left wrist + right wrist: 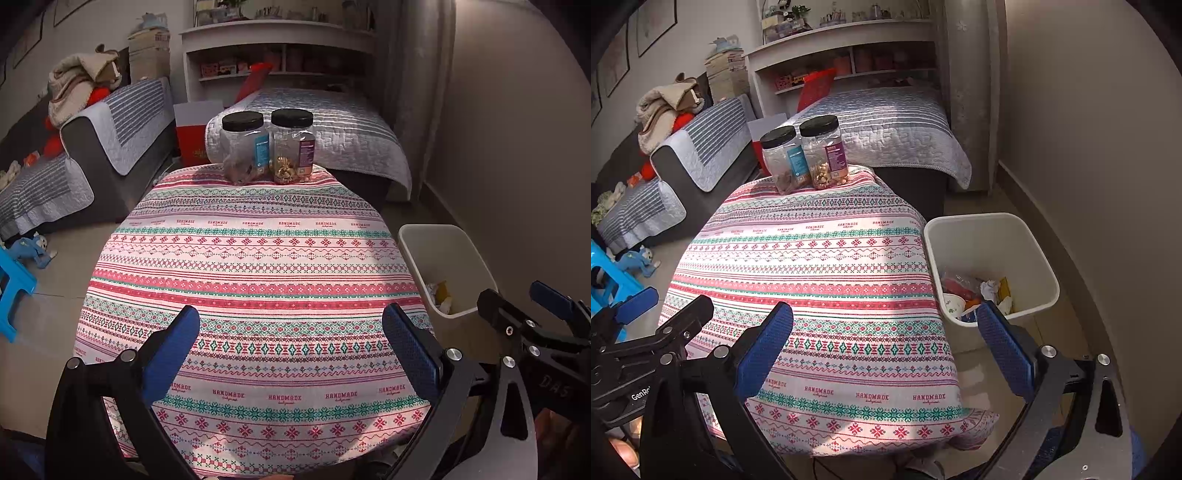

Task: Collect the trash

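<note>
Bin (1030, 236) holding crumpled trash (982, 291), two part-filled jars (809, 155) behind

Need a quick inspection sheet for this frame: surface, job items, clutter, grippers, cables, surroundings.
Surface: patterned tablecloth, no loose trash seen on it.
Job's things: white bin beside the table's right edge, wrappers and paper inside.
Clutter: two black-lidded jars, side by side at the far edge.
Grippers: left gripper and right gripper both open, empty.
Cables: nothing seen.
Surroundings: bed, sofa, blue stool.
</note>
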### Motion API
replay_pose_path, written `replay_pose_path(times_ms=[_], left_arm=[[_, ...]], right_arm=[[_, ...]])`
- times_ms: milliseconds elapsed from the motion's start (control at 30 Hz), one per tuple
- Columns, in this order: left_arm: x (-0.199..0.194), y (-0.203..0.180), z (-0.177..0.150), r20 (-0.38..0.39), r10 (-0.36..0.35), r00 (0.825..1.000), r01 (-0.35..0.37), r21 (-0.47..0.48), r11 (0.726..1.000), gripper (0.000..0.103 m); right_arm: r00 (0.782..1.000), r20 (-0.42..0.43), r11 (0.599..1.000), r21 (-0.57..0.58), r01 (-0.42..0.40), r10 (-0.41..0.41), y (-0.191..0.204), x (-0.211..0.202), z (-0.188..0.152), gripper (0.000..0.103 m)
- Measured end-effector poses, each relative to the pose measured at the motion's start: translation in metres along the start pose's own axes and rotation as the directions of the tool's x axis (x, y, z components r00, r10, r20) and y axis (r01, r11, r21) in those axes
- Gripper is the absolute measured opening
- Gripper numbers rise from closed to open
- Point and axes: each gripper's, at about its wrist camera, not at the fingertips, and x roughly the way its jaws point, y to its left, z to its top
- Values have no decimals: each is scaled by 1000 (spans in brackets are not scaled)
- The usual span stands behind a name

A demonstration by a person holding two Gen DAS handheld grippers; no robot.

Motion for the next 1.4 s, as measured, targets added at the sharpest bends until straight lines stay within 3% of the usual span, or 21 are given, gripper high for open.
replay_pose_path(times_ms=[1400], left_arm=[[2,-3,-1,-13,-4,1000,4,-18,1000,96]], right_arm=[[1000,7,1000,-13,11,-11,2,0,-1,96]])
